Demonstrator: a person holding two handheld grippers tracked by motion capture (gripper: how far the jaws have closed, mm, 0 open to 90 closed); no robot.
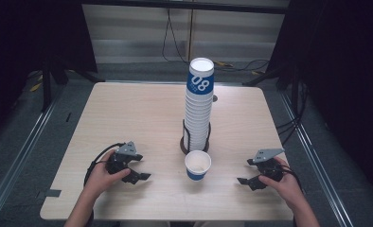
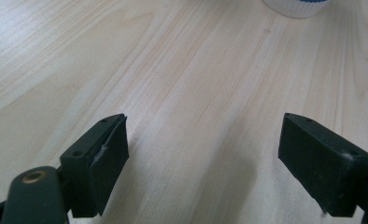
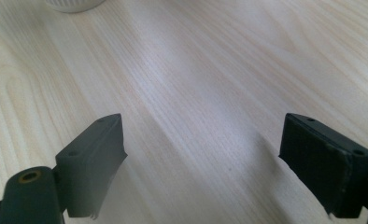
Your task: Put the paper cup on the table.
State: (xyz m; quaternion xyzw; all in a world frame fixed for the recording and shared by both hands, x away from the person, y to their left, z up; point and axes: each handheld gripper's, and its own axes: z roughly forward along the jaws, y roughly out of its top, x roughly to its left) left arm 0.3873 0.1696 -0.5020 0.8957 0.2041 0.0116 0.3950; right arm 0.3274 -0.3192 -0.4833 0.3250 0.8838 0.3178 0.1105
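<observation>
Item: single paper cup (image 1: 198,165), white with a blue band, standing upright and mouth-up on the wooden table (image 1: 128,113); taken here as the landmark. Just behind the cup: a tall stack of like cups (image 1: 199,106), nested mouth-down in a dark holder (image 1: 186,142), the holder's ring and upright rod apparently there to keep the column from toppling. Left of the cup, apart from it: left gripper (image 1: 138,166), held low over the table, jaws spread wide, nothing between them; the left gripper view shows bare wood in the gap and the cup's base (image 2: 296,7) ahead. Right of the cup, apart from it: right gripper (image 1: 252,172), jaws likewise wide apart and empty, the cup's base (image 3: 74,4) ahead at upper left. Judgement: both grippers flank the cup and point towards it, likely so that either can reach it.
</observation>
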